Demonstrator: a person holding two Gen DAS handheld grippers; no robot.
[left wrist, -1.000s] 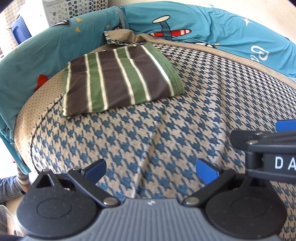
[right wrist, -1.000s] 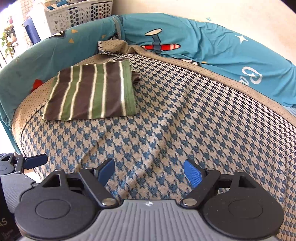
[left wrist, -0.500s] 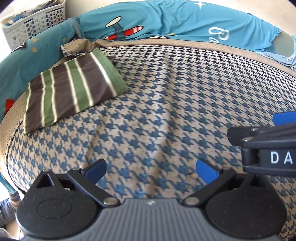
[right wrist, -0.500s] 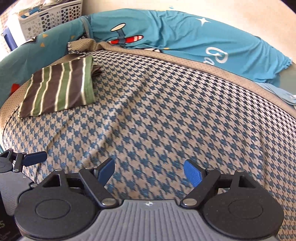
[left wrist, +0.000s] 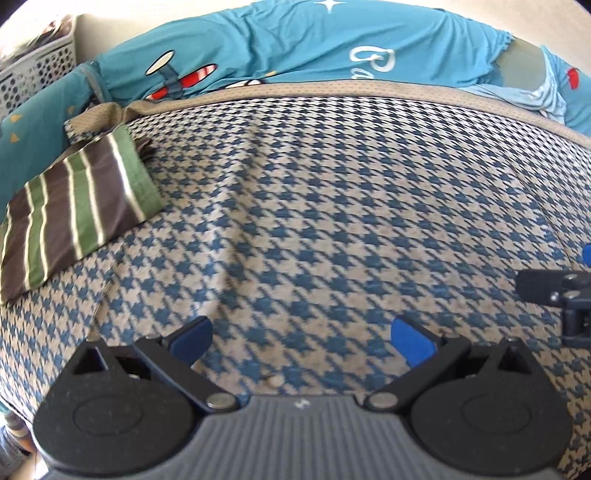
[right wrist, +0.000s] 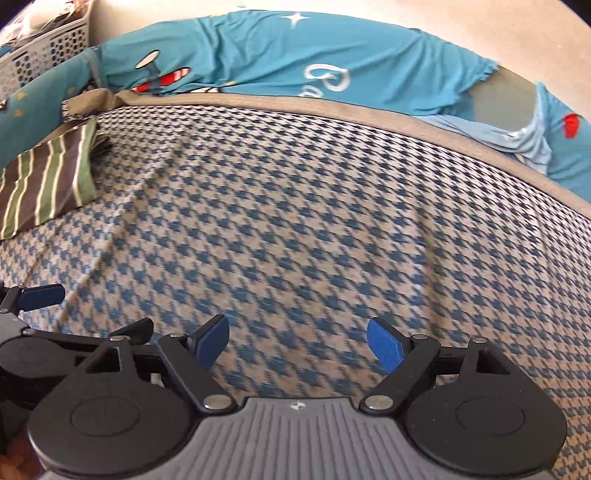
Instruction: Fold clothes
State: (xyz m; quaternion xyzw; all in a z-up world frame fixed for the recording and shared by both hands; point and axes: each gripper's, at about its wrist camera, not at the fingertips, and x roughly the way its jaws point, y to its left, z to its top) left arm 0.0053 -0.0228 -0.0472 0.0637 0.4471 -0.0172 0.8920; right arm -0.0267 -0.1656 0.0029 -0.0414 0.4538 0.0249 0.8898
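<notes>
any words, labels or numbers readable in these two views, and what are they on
"Ca", in white curly script, only partly showing, on the teal bedsheet behind the houndstooth blanket; the rest of the word is hidden by the blanket's edge.
A small white mark on the grey body of each gripper, too small to read.
Nothing to read on the folded striped cloth or the white basket.

both wrist views angled down, close, sharing houndstooth blanket point(left wrist: 332, 221)

Houndstooth-covered bed point(left wrist: 332, 206) (sunlit), cream wall point(right wrist: 480, 26) behind
</notes>
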